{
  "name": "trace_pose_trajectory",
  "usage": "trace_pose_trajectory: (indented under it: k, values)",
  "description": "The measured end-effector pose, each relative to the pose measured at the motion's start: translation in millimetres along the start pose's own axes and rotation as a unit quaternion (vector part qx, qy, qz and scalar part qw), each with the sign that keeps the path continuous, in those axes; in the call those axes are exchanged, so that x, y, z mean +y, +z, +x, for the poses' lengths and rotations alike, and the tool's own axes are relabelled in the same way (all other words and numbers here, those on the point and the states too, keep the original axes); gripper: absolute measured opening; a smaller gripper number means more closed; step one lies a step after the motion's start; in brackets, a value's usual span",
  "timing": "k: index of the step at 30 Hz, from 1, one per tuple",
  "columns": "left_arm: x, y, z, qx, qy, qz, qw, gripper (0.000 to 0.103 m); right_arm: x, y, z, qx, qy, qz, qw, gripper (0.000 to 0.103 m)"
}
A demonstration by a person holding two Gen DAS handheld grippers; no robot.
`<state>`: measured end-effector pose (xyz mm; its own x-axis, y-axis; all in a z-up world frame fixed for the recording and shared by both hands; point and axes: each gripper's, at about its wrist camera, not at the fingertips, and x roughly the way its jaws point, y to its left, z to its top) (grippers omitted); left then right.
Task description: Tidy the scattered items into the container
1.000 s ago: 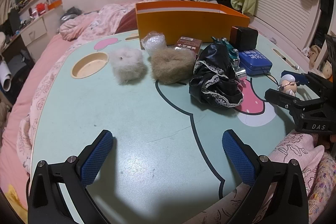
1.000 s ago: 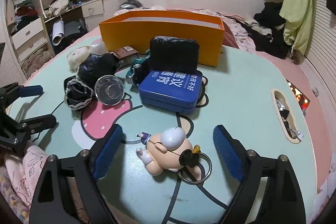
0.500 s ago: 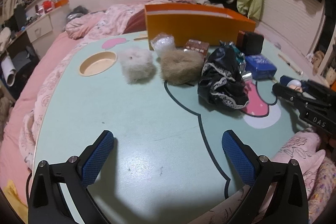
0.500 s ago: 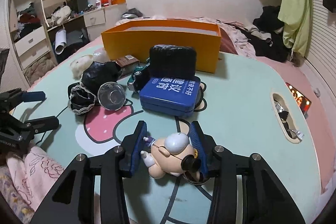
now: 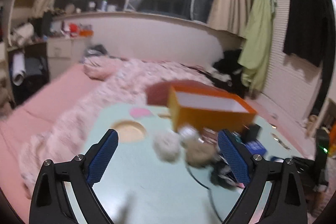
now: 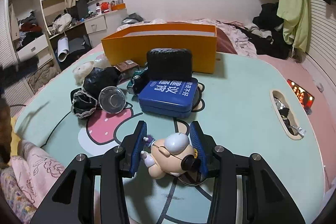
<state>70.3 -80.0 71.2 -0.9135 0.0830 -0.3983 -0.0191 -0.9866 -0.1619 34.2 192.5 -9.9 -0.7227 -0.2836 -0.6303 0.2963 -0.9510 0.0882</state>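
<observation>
Right wrist view, lower centre: right gripper (image 6: 170,145) fingers clamped on figurine (image 6: 168,152), keyring dangling, liable to snag; left gripper (image 5: 168,157) closing, empty.

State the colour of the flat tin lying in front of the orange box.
The tin is dark blue with white lettering, clearest in the right wrist view.

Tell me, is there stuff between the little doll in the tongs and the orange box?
Yes. The right tongs grip the doll, and the blue tin and the black case sit right between it and the orange box. Lifting it over them would probably work.
</observation>
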Motion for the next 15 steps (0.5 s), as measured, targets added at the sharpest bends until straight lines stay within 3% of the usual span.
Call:
trace_pose_trajectory:
  k: [4,8,12,15]
  values:
    - [6,20,25,0.051,-0.019,0.01,0.9984,0.095,-1,0,0,0.001,0.002,0.0,1.0,0.044]
    - [-10,19,73,0.132,-0.01,0.077,0.9883,0.062,-2,0,0,0.001,0.004,0.002,1.0,0.044]
    - [-9,13,115,0.197,-0.009,0.047,0.9792,0.059,-3,0,-1,0.001,0.006,0.004,1.0,0.044]
    - [-16,3,134,0.227,-0.009,0.059,0.9721,0.05,-4,0,-1,0.001,0.007,0.006,1.0,0.044]
